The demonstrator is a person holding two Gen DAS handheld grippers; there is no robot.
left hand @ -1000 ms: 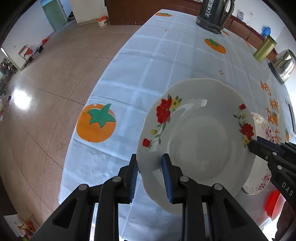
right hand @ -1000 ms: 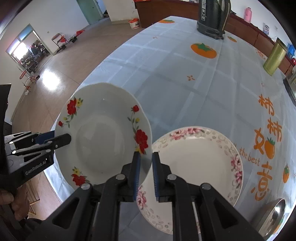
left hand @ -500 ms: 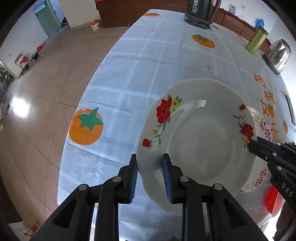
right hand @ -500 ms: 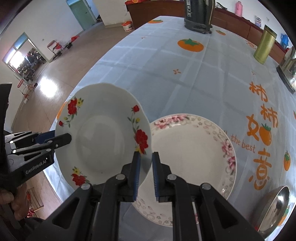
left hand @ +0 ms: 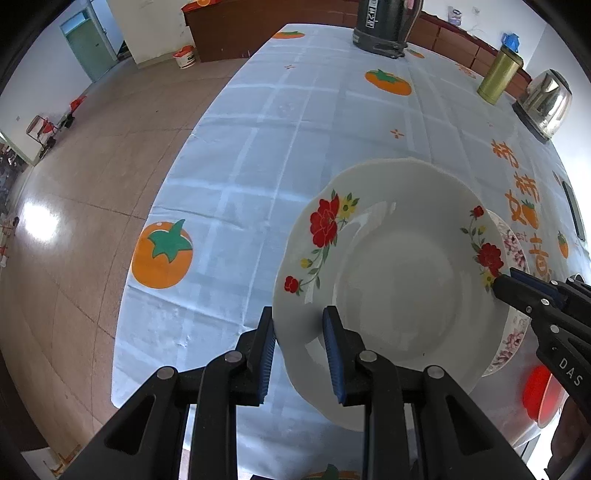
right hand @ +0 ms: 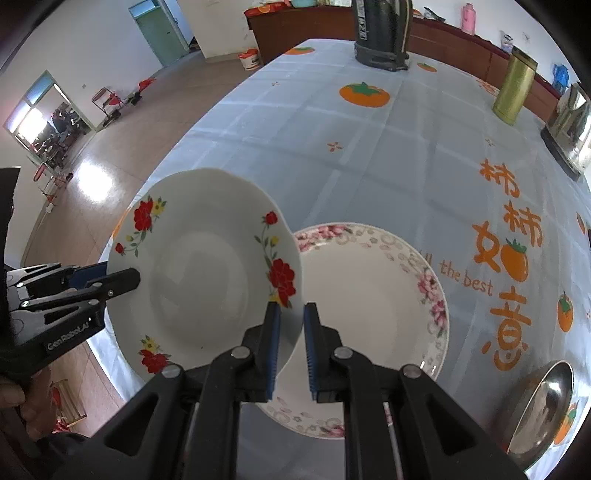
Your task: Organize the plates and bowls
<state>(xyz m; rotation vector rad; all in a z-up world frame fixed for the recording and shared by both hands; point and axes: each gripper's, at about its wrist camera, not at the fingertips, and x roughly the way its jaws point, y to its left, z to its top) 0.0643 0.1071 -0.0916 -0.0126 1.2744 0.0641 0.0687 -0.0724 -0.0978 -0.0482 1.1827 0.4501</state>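
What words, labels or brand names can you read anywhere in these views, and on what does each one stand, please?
"GenRobot.AI": side of the black left gripper.
"DAS": side of the black right gripper, cut off.
"the best": pale blue tablecloth, beside orange Chinese characters.
White label on the dark kettle: too blurred to read.

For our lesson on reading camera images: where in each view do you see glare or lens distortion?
Left wrist view: window glare on the floor, a bright sheen across the red-flowered plate, and the table edge bowed by the fisheye. Right wrist view: floor glare, and a blown-out doorway.
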